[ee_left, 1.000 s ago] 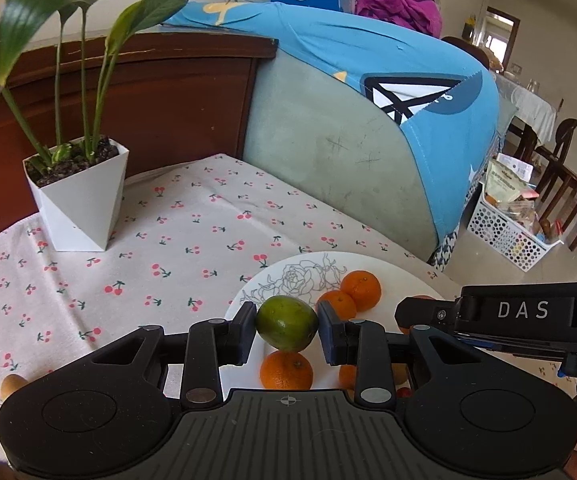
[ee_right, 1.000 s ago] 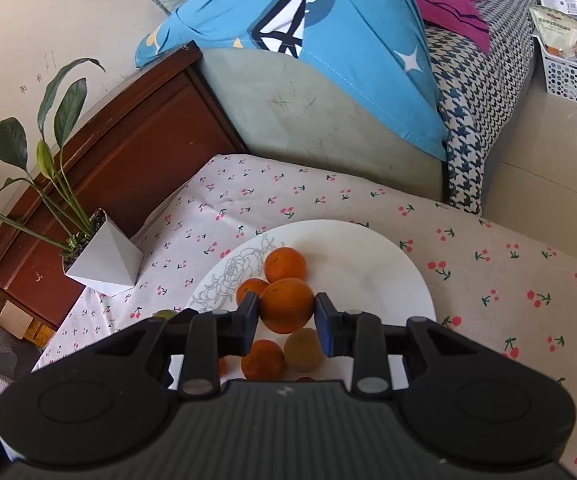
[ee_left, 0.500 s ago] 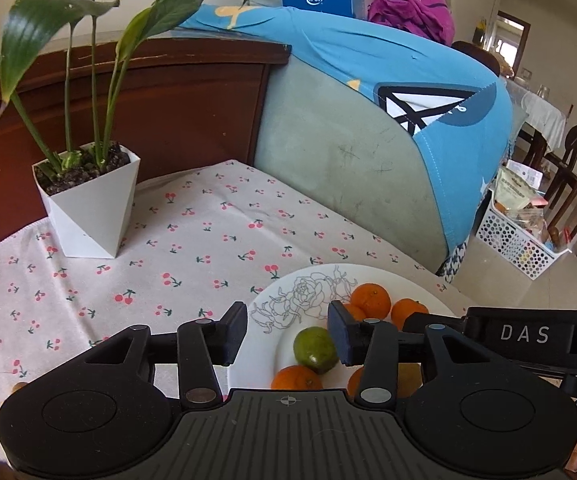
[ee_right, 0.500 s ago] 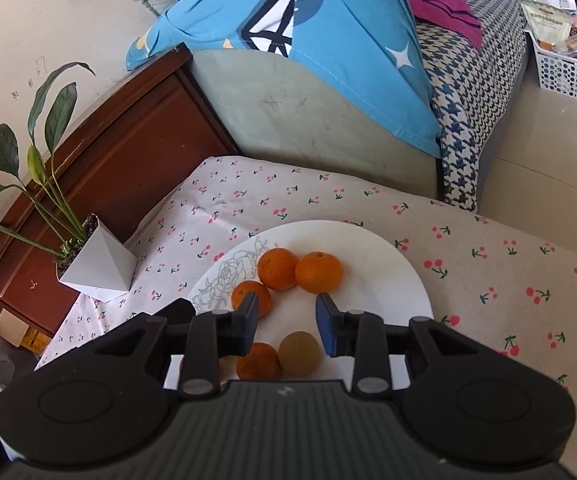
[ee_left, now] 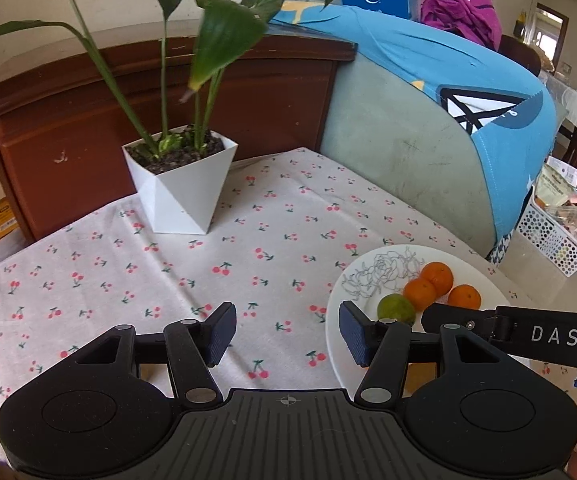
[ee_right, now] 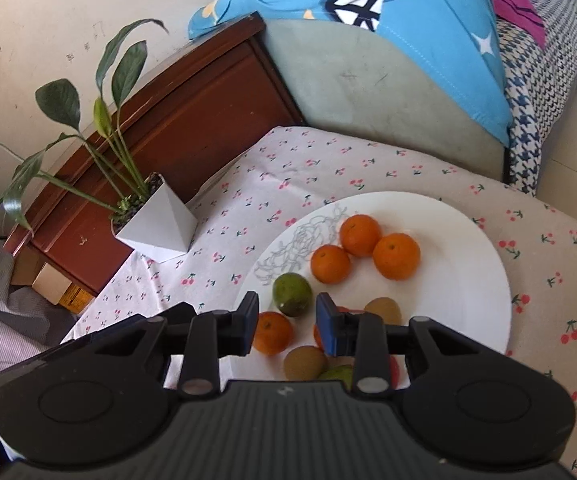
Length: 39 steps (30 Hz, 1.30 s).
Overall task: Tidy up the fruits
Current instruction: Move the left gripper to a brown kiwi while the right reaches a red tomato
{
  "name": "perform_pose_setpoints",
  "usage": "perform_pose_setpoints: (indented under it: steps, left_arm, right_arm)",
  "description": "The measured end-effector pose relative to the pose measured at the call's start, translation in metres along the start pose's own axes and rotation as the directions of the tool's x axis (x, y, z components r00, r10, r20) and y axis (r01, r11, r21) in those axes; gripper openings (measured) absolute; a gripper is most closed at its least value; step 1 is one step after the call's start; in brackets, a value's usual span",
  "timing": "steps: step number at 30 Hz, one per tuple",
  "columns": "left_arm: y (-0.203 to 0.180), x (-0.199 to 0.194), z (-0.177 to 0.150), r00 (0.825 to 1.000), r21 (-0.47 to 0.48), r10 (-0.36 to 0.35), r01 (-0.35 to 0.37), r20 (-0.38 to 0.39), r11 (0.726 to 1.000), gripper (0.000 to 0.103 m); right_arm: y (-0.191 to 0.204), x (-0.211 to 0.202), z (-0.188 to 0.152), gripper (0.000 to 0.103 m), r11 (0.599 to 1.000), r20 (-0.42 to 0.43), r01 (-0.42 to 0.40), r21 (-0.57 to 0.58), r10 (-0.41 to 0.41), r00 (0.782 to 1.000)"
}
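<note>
Green fruit (ee_right: pixel 291 294) lies on plate (ee_right: pixel 468 240), long axis toward flowerpot (ee_right: pixel 160 226).

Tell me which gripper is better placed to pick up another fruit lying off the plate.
Probably left: the left gripper, jaws opening and empty, hangs over bare tablecloth, while the right gripper hovers over the plate.

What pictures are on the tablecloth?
Little red cherries with green stems on the white tablecloth, clearest in the left wrist view.
</note>
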<state>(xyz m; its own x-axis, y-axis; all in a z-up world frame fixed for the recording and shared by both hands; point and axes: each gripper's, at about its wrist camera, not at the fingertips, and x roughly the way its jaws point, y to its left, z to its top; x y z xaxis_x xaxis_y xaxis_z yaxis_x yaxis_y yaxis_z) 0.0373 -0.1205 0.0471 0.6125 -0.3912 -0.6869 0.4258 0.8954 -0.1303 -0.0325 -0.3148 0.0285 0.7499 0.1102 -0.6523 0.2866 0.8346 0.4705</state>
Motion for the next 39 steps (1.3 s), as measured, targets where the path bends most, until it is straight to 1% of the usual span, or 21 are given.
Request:
perform_pose_setpoints:
  steps: [8, 17, 25, 29, 34, 39]
  left_arm:
    - [0.026, -0.014, 0.001, 0.999, -0.05, 0.048, -0.048, -0.007, 0.998, 0.056]
    - [0.058, -0.022, 0.002, 0.996, -0.11, 0.092, -0.092, -0.009, 0.99, 0.056]
    - [0.085, -0.017, -0.007, 0.989, -0.157, 0.142, -0.146, -0.038, 0.977, 0.056]
    - [0.095, -0.01, -0.013, 0.988, -0.175, 0.144, -0.153, -0.059, 0.973, 0.056]
    - [0.1, -0.003, -0.018, 0.989, -0.175, 0.124, -0.135, -0.075, 0.975, 0.056]
    - [0.102, 0.005, -0.023, 0.988, -0.173, 0.125, -0.138, -0.085, 0.975, 0.056]
  right_arm:
    - [0.025, 0.004, -0.011, 0.033, 0.993, -0.031, -0.059, -0.104, 0.056, 0.998]
    - [0.049, 0.015, -0.025, 0.033, 0.975, -0.09, -0.123, -0.183, 0.108, 0.99]
    - [0.072, 0.033, -0.044, 0.033, 0.951, -0.182, -0.197, -0.238, 0.156, 0.971]
    - [0.082, 0.042, -0.052, 0.033, 0.94, -0.214, -0.216, -0.265, 0.161, 0.963]
    - [0.091, 0.051, -0.06, 0.034, 0.927, -0.236, -0.216, -0.306, 0.146, 0.961]
    - [0.096, 0.058, -0.066, 0.034, 0.919, -0.242, -0.201, -0.339, 0.122, 0.963]
